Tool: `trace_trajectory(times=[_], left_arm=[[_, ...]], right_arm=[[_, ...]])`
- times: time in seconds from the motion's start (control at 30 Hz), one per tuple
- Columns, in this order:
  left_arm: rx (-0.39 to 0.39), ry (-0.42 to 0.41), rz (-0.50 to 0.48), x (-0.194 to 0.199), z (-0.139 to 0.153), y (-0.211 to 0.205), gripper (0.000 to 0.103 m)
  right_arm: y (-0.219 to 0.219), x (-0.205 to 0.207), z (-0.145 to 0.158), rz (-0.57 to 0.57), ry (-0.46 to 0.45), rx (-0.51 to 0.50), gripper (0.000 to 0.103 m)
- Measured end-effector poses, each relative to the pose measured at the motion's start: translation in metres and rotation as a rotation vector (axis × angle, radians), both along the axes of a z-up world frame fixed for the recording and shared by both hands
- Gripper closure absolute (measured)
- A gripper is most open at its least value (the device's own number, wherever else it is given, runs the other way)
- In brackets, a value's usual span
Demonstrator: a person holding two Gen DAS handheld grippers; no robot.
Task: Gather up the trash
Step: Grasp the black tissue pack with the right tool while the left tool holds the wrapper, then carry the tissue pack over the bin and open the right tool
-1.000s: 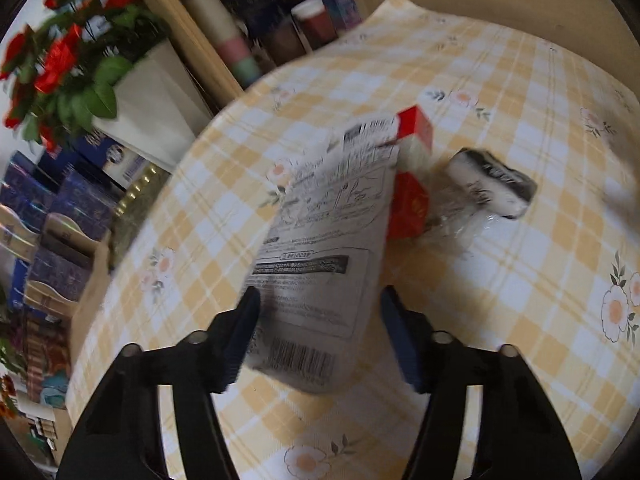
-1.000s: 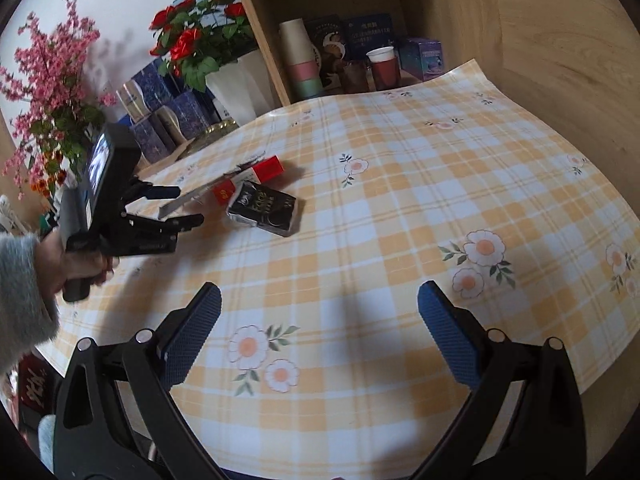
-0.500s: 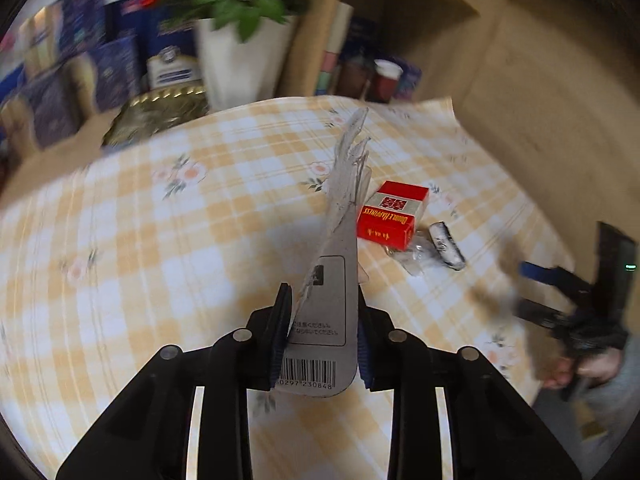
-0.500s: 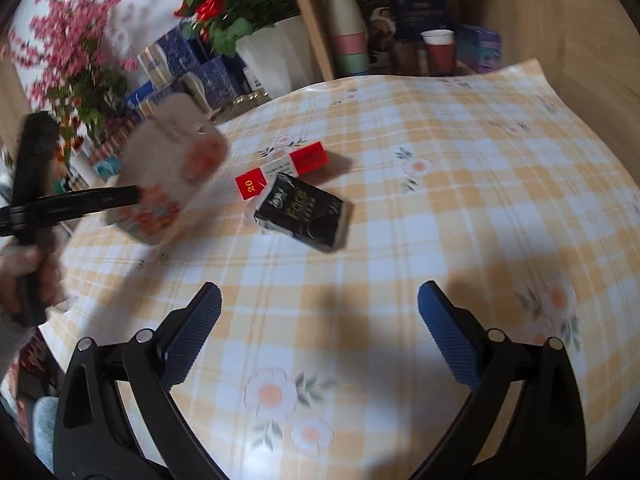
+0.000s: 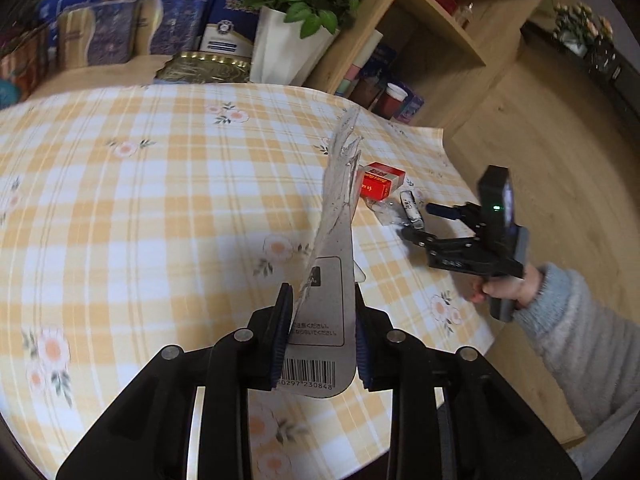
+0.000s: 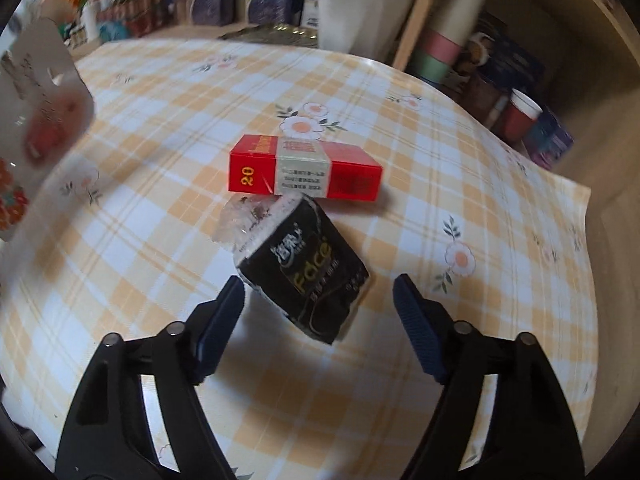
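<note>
My left gripper (image 5: pixel 322 340) is shut on a grey cardboard blister package (image 5: pixel 330 280) with a barcode, held edge-up above the checked tablecloth (image 5: pixel 140 208). The package also shows at the left edge of the right wrist view (image 6: pixel 36 120). A red cigarette box (image 6: pixel 304 172) lies on the table, with a black tissue pack (image 6: pixel 308 276) and its crumpled clear wrap just in front of it. My right gripper (image 6: pixel 320 312) is open, its fingers either side of the near end of the black pack. It also shows in the left wrist view (image 5: pixel 440 224) beside the pack (image 5: pixel 410 210) and red box (image 5: pixel 378 186).
A white vase of red flowers (image 5: pixel 288 52) and blue gift boxes (image 5: pixel 112 36) stand behind the table. A wooden shelf (image 6: pixel 500 80) holds stacked paper cups, a red cup and boxes at the back right. The table edge is near on the right (image 5: pixel 472 304).
My left gripper shut on the grey package, lifted it and turned it upright. My right gripper moved forward to the black tissue pack, which now lies between its open fingers.
</note>
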State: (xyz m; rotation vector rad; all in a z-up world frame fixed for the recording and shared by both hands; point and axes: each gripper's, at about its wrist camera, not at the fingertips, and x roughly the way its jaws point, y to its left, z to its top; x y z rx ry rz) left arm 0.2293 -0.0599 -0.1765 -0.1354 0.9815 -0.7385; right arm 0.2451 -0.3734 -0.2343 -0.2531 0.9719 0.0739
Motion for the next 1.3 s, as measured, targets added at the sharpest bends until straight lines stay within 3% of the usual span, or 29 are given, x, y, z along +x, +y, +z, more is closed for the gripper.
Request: trace_trajectory(times=[0.07,0.17,0.23,0.3,0.4,0.53,0.7,1.07,1.3], left_arm=[[-0.014,0.007,0.01,-0.01,0.0,0.007,0.076],[-0.022,0.004,0.018,-0.024,0.002,0.015,0.076],[-0.021,-0.003,0.02,-0.031,0.004,0.018,0.076],[-0.019,-0.01,0.019,-0.04,0.006,0.022,0.076],[-0.014,-0.017,0.012,-0.052,0.008,0.027,0.076],[-0.009,-0.013,0.001,-0.071,0.009,0.032,0.076],[-0.015,-0.02,-0.022,-0.101,0.013,0.039,0.076],[-0.005,-0.032,-0.046,-0.173,0.005,0.063,0.077],[0.003,-0.029,-0.036,-0.205,-0.003,0.081,0.077]], right_arm=[[0.008,0.001,-0.003,0.033,0.024,-0.041,0.072],[0.011,-0.006,0.003,0.023,0.005,-0.044,0.089],[0.006,-0.018,0.016,-0.034,-0.036,0.042,0.09],[-0.003,-0.042,0.031,-0.11,-0.097,0.216,0.091],[-0.006,-0.076,0.04,-0.181,-0.148,0.369,0.091],[0.001,-0.112,0.041,-0.238,-0.152,0.492,0.091],[0.025,-0.151,0.045,-0.219,-0.133,0.519,0.091],[0.092,-0.225,0.049,-0.066,-0.095,0.533,0.091],[0.151,-0.253,0.017,0.124,0.074,0.464,0.091]])
